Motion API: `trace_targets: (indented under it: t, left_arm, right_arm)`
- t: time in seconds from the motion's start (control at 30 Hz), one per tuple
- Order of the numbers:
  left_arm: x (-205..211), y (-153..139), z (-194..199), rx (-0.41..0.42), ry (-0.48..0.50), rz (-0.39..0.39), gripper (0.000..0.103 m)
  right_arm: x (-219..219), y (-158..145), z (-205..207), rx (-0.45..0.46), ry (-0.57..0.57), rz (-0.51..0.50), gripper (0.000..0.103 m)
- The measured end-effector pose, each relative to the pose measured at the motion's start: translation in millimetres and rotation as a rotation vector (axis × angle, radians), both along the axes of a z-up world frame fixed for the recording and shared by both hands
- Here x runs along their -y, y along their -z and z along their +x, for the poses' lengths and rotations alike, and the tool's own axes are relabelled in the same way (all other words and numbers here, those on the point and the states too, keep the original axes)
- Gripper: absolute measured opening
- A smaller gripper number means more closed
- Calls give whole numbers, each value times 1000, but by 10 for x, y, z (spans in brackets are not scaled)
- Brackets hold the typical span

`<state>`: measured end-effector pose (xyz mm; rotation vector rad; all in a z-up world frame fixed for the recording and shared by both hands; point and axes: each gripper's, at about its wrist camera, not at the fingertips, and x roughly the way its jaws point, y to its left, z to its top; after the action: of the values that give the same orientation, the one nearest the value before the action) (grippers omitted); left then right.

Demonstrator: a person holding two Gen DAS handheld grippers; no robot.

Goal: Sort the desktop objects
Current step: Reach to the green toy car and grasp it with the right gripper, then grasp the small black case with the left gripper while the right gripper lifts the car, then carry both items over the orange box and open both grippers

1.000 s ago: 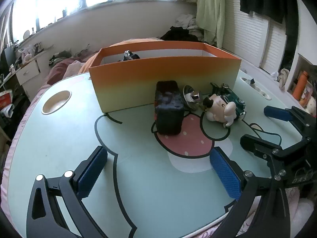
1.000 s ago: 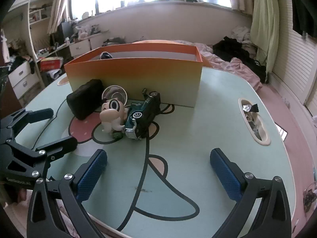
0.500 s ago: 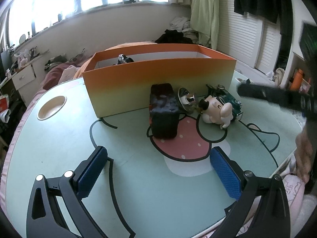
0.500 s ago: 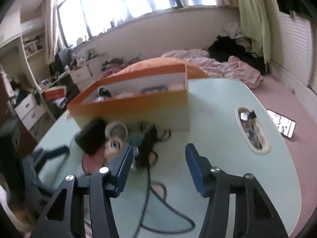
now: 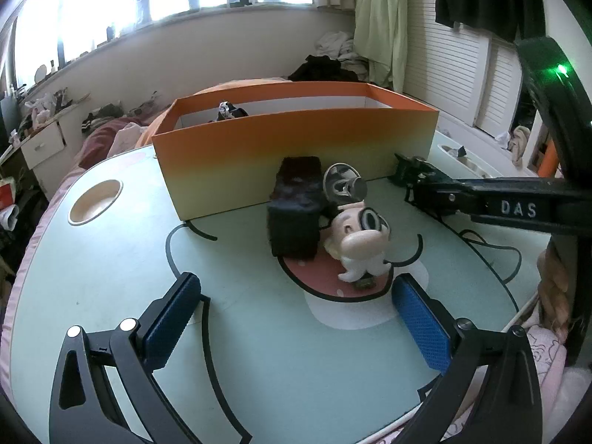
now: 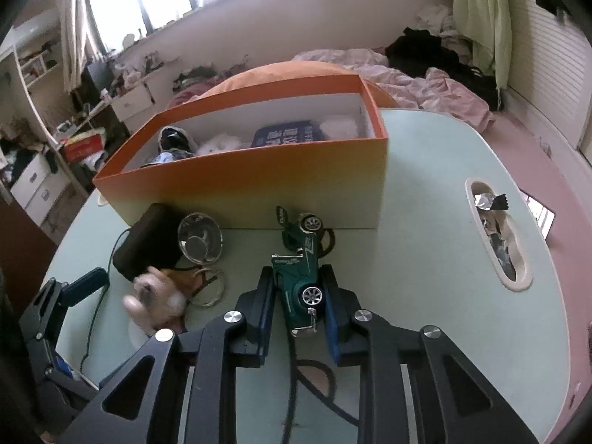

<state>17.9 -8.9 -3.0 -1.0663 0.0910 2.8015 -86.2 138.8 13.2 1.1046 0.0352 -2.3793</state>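
Observation:
My right gripper point(image 6: 298, 305) is shut on a green toy car point(image 6: 300, 273) in front of the orange box point(image 6: 259, 170); the car looks tilted, nose toward the box. The right gripper also shows in the left wrist view point(image 5: 414, 174), reaching in from the right. A cartoon dog figurine point(image 5: 360, 244) lies tipped on the table beside a black pouch point(image 5: 296, 214) and a small metal bowl point(image 5: 344, 185). My left gripper point(image 5: 296, 318) is open and empty, just short of the figurine. The box holds several items, among them a blue packet point(image 6: 288, 135).
The round table point(image 5: 111, 266) has a cup recess at the left point(image 5: 95, 201) and an oval recess point(image 6: 495, 236) with wrappers at the right. A bed with clothes lies behind the box. Drawers stand at the far left.
My right gripper moved in and closed on the green car. The figurine tipped over and shifted toward the left gripper. The left gripper stayed open.

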Motion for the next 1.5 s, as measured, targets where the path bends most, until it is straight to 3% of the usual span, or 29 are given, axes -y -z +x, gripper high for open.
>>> trace_targets:
  t: [0.27, 0.33, 0.47, 0.5, 0.53, 0.57, 0.7, 0.83, 0.9, 0.93, 0.97, 1.03, 1.23, 1.37, 1.5]
  left_arm:
    - [-16, -35, 14, 15, -2, -6, 103]
    - [37, -128, 88, -28, 22, 24, 103]
    - [230, -373, 111, -113, 30, 108, 100]
    - [257, -407, 76, -117, 27, 111, 97]
    - [285, -436, 30, -116, 22, 117, 87]
    - [328, -461, -48, -103, 18, 135, 80]
    - [322, -385, -297, -12, 46, 168, 80]
    - [224, -296, -426, 24, 63, 135, 79]
    - [200, -248, -439, 50, 63, 133, 59]
    - [231, -242, -465, 63, 57, 159, 40]
    - [284, -216, -512, 96, 63, 214, 32]
    - [387, -185, -516, 100, 61, 285, 30]
    - [502, -340, -338, 13, 65, 311, 29]
    - [450, -653, -279, -63, 99, 275, 29]
    - [405, -922, -413, -125, 103, 261, 29]
  right_arm:
    - [-238, 72, 245, -59, -17, -105, 23]
    - [-272, 79, 282, -79, -18, -112, 23]
    - [-191, 112, 370, -136, -19, -11, 23]
    - [-143, 113, 388, -152, -14, 28, 24]
    - [-94, 115, 408, -169, -15, 66, 24]
    - [-69, 123, 441, -187, -17, 89, 24]
    - [-132, 143, 434, -173, -19, 63, 24]
    - [-154, 163, 422, -177, -18, 70, 25]
    - [-162, 160, 400, -177, -19, 71, 25]
    - [-165, 162, 399, -178, -19, 71, 25]
    - [-175, 161, 400, -180, -18, 69, 24]
    - [-201, 158, 392, -179, -14, 54, 23]
    - [-353, 53, 370, -169, -32, -59, 23]
    - [-266, -172, 409, -245, -18, -30, 23]
    - [-144, -533, 281, -258, -40, -102, 23]
